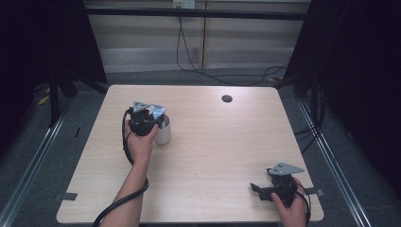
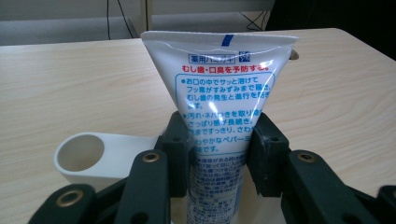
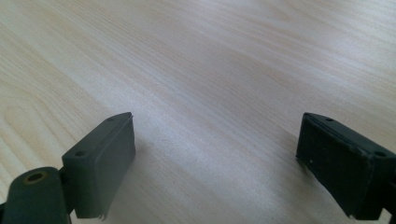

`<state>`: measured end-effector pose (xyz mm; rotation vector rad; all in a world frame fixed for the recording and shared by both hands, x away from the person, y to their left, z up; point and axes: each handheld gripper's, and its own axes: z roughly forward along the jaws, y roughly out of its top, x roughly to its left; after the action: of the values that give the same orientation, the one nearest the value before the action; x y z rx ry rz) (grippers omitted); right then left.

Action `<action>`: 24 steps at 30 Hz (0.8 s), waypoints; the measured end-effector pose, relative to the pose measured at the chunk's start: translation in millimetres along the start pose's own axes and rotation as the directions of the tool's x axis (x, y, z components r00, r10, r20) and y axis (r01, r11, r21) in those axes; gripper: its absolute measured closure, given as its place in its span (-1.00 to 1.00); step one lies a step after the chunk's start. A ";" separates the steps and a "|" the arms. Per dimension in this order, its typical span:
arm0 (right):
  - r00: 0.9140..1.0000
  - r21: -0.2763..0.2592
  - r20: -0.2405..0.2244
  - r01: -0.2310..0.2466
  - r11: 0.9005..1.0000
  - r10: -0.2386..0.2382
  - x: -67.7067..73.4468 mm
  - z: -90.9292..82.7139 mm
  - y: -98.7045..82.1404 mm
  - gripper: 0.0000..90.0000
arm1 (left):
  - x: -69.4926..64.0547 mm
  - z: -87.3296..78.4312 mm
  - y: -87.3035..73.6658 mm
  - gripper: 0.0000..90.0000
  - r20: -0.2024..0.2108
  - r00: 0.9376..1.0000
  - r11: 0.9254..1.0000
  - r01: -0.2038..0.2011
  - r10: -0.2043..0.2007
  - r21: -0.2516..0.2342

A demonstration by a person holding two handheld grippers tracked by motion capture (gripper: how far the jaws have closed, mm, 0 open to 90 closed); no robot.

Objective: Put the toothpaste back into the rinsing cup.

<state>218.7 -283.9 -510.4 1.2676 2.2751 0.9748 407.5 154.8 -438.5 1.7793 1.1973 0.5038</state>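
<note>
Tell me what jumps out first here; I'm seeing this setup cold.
The white toothpaste tube with blue and red Japanese print, clamped upright in the left gripper over a white cup at the table's left-middle. Next, the right gripper, jaws wide apart, idling at the near right corner.

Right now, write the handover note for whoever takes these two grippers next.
Left gripper: shut on the toothpaste tube, held upright with its crimped end up, at the white cup on the table's left half.
Right gripper: open, holding nothing, low over bare wood at the table's near right corner.
Done: tube gripped.
Left, likely: stand the tube in the cup and release. Whether its lower end is inside yet is hidden.
</note>
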 end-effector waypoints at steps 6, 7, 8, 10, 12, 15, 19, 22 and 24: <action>1.000 0.002 0.000 -0.002 1.000 0.002 0.2 -0.1 0.0 -0.75 | -2.3 -0.5 -1.5 0.42 0.001 1.000 1.000 -0.013 0.013 -0.009; 1.000 0.000 0.000 0.000 1.000 0.000 0.0 0.0 0.0 -0.75 | -2.7 -0.8 -1.8 0.41 0.001 1.000 1.000 -0.015 0.015 -0.009; 1.000 0.000 0.000 0.000 1.000 0.000 0.0 0.0 0.0 -0.75 | -3.2 -0.9 -2.3 0.41 0.002 1.000 1.000 -0.014 0.014 -0.013; 1.000 0.000 0.000 0.000 1.000 0.000 0.0 0.0 0.0 -0.75 | -4.3 -1.5 -3.3 0.40 -0.002 1.000 1.000 -0.022 0.022 -0.017; 1.000 0.000 0.000 0.000 1.000 0.000 0.0 0.0 0.0 -0.75 | -5.2 -1.7 -4.4 0.40 0.001 1.000 0.999 -0.024 0.024 -0.022; 1.000 0.000 0.000 0.000 1.000 0.000 0.0 0.0 0.0 -0.75 | -8.0 -1.7 -5.1 0.38 0.003 1.000 0.999 -0.030 0.030 -0.026; 1.000 0.000 0.000 0.000 1.000 0.000 0.0 0.0 0.0 -0.75 | -10.3 -1.2 -5.4 0.37 0.001 0.999 0.999 -0.042 0.042 -0.028; 1.000 0.000 -0.001 -0.001 1.000 0.001 0.0 0.1 0.0 -0.75 | -10.3 -1.7 -5.9 0.36 -0.002 0.999 0.998 -0.048 0.048 -0.028; 1.000 0.000 0.000 0.000 1.000 0.000 0.0 0.0 0.0 -0.75 | -11.1 -2.2 -6.4 0.36 -0.001 0.999 0.998 -0.048 0.048 -0.030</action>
<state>218.7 -283.9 -510.4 1.2678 2.2751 0.9742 397.6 146.8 -441.2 1.7862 1.1439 0.5469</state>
